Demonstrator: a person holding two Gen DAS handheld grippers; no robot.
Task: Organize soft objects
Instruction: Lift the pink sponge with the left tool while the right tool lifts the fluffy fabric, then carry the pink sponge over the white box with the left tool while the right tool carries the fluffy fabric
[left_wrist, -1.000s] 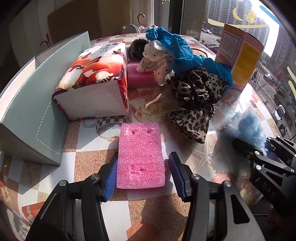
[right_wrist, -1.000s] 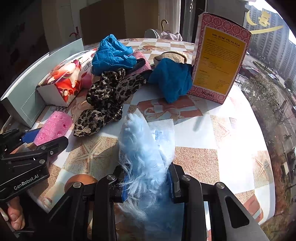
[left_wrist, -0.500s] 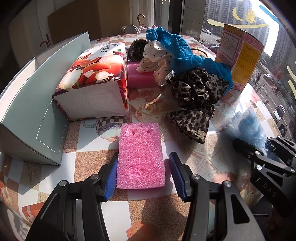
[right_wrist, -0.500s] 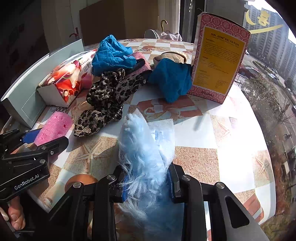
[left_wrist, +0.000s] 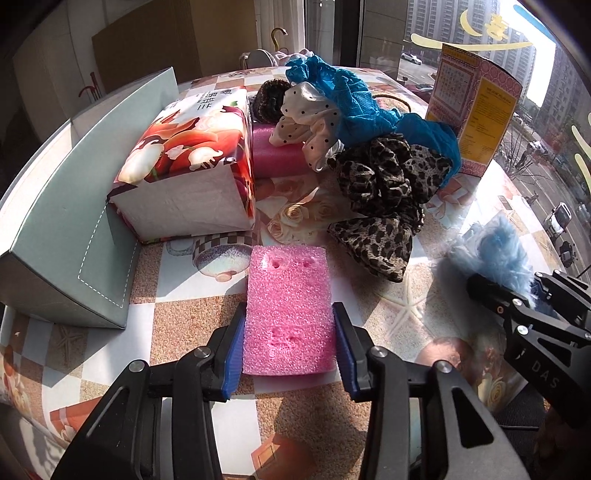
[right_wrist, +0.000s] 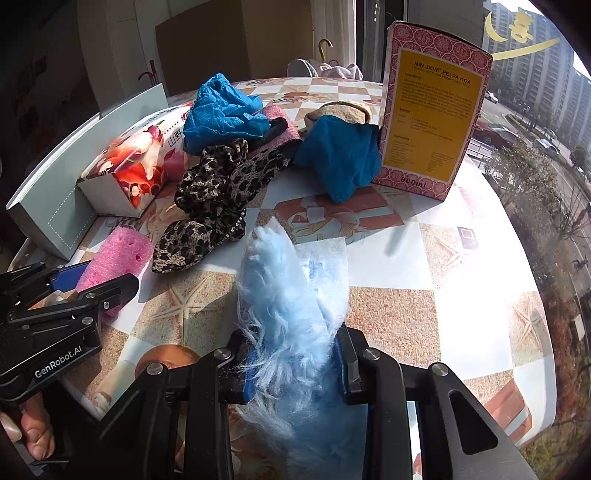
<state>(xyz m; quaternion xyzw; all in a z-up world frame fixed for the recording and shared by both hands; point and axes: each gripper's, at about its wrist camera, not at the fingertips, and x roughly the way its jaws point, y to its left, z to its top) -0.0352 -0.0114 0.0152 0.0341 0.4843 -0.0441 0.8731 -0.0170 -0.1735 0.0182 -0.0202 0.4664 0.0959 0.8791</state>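
Note:
A pink sponge (left_wrist: 289, 310) lies flat on the table between the jaws of my left gripper (left_wrist: 289, 345); the blue pads touch or nearly touch its sides. It also shows in the right wrist view (right_wrist: 118, 254). My right gripper (right_wrist: 295, 363) is shut on a fluffy light-blue cloth (right_wrist: 284, 295), which rises between its fingers; it shows in the left wrist view (left_wrist: 495, 254) too. A pile of soft things lies further back: leopard-print fabric (left_wrist: 384, 192), blue mesh cloth (left_wrist: 351, 99), a white polka-dot scrunchie (left_wrist: 310, 125).
A floral tissue box (left_wrist: 192, 158) and a grey-green box (left_wrist: 70, 206) stand at the left. A pink-and-yellow carton (right_wrist: 432, 110) stands at the back right. A pink foam roll (left_wrist: 273, 155) lies behind the tissue box. The table edge is near on the right.
The left gripper's jaws have closed in slightly on the pink sponge. The right gripper still holds the blue cloth in the same place.

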